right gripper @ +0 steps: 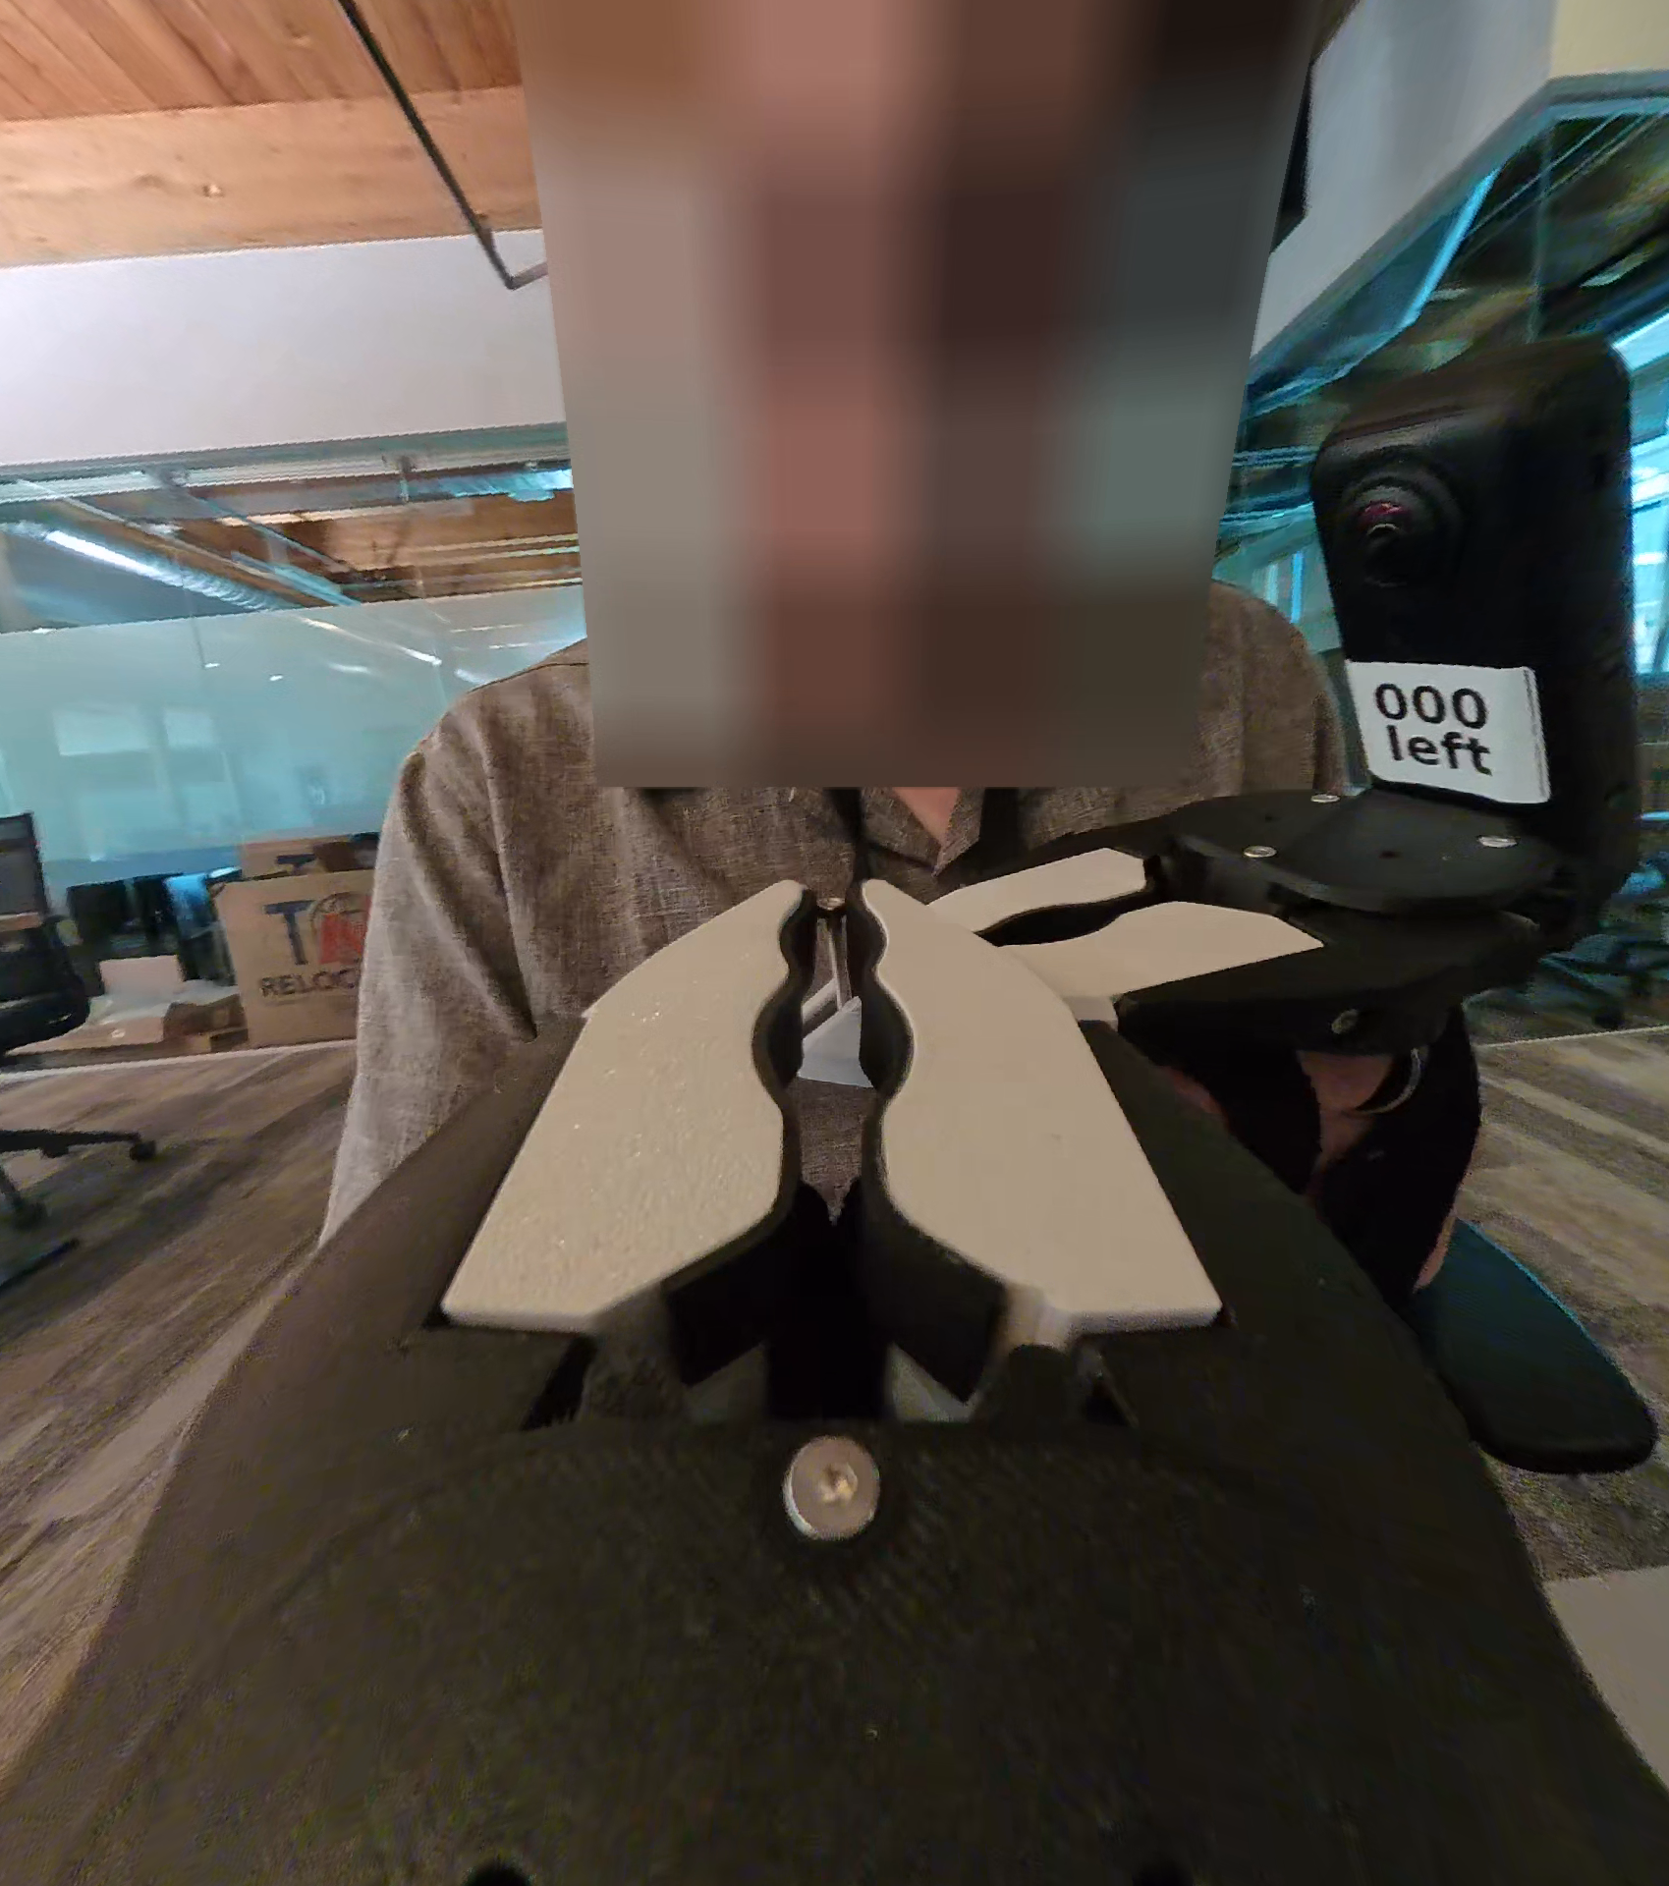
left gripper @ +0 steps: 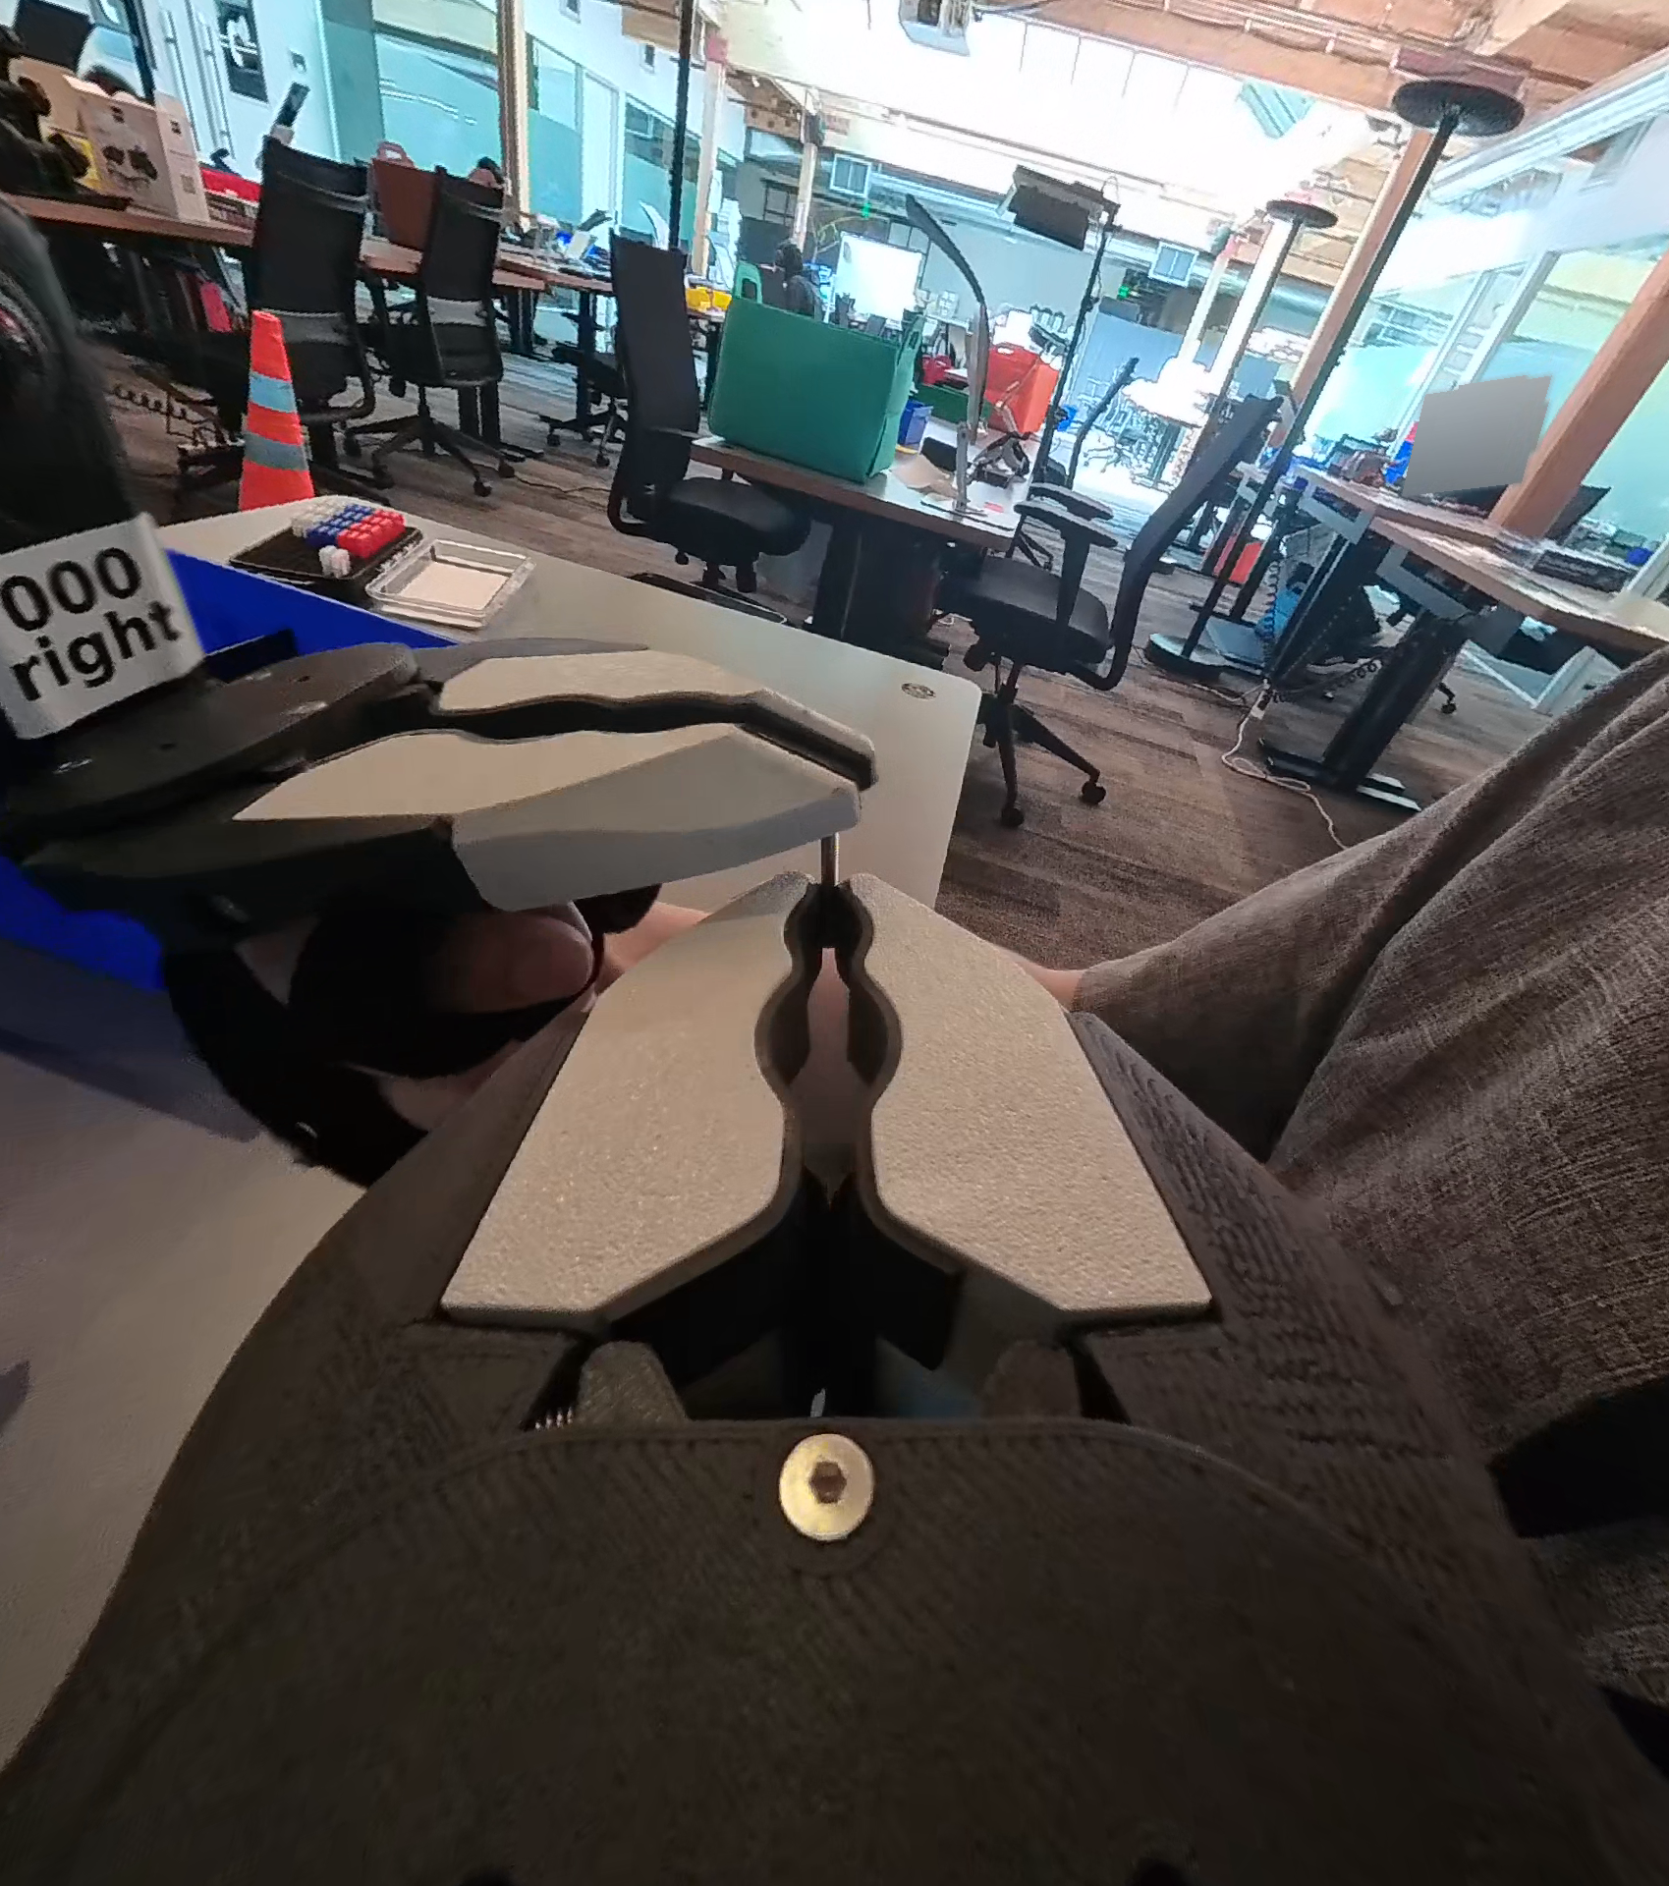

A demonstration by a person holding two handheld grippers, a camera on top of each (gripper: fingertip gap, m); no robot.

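Black tray (left gripper: 299, 559) holds red, blue, white blocks (left gripper: 352, 531).

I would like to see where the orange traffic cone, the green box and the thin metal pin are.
orange traffic cone (left gripper: 274, 413): left wrist view, middle of its striped body.
green box (left gripper: 810, 393): left wrist view, its front wall.
thin metal pin (left gripper: 834, 859): left wrist view, bare shaft between the two grippers.
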